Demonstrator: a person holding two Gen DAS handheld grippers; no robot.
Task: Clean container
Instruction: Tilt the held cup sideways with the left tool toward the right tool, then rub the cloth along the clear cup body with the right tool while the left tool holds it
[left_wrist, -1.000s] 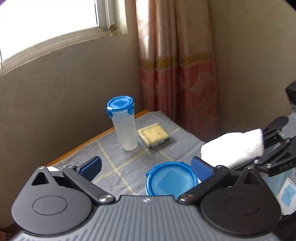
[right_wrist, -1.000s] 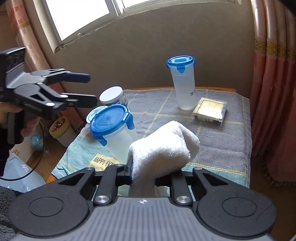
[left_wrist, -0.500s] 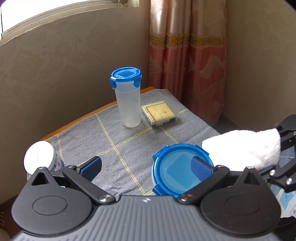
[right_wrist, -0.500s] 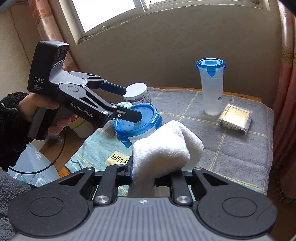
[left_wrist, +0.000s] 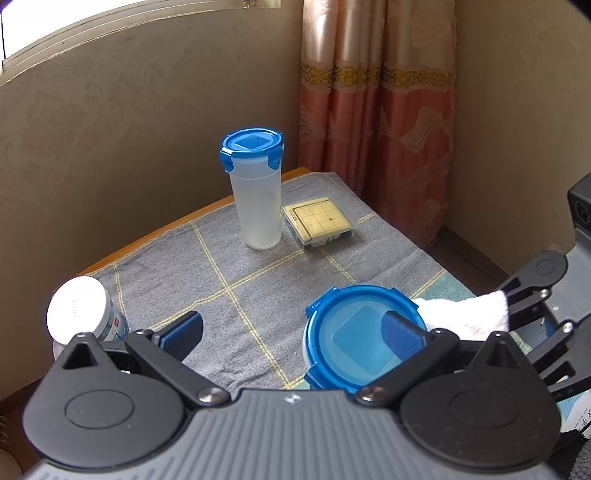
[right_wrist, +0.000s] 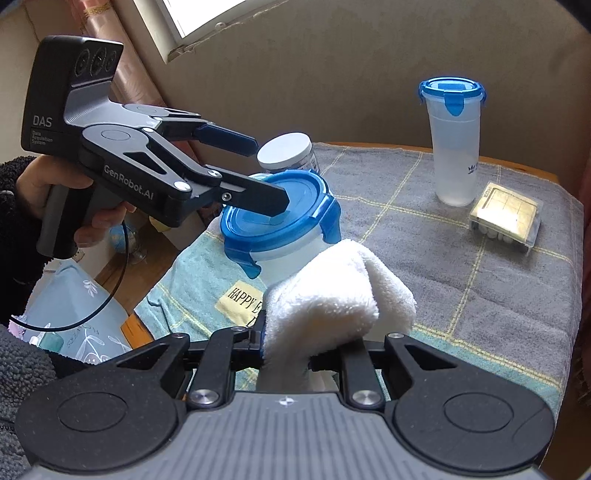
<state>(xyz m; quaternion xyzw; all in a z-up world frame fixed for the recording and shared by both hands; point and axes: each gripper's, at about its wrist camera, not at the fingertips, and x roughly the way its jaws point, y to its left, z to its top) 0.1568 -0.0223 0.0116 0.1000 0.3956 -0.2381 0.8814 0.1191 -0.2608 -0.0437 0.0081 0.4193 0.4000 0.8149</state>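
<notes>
Right wrist view: a folded white terry cloth (right_wrist: 332, 291) is clamped between the jaws of the right gripper (right_wrist: 317, 354), which are nearly together on it. The cloth's front fold lies against the side wall of the short translucent plastic container with a blue clip-lock lid (right_wrist: 275, 210). This container stands upright at the near left corner of the desk (right_wrist: 517, 166), on a grey towel with yellow grid lines (right_wrist: 461, 280) whose teal edge bears a yellow label.

The left gripper (right_wrist: 271, 175) is held by a hand in a dark fleece sleeve (right_wrist: 86, 206). Its jaws are wide apart, with nothing between them; one blue-padded finger is seen above the lid and the other farther back. Contact with the lid cannot be told.

Left wrist view: the right finger of the left gripper (left_wrist: 291, 332) overlaps the blue lid of the container (left_wrist: 354, 339); the left finger is over bare towel (left_wrist: 221, 280). The white cloth (left_wrist: 461, 314) is seen just right of the container, in the right gripper (left_wrist: 513, 306).

At the far end of the desk (left_wrist: 155, 236), a tall translucent tumbler with a blue clip lid (left_wrist: 258, 195) stands upright, just beside a flat clear square box with a yellow grid top (left_wrist: 319, 223). A small jar with a white round lid (left_wrist: 79, 308) stands near the left edge.
</notes>
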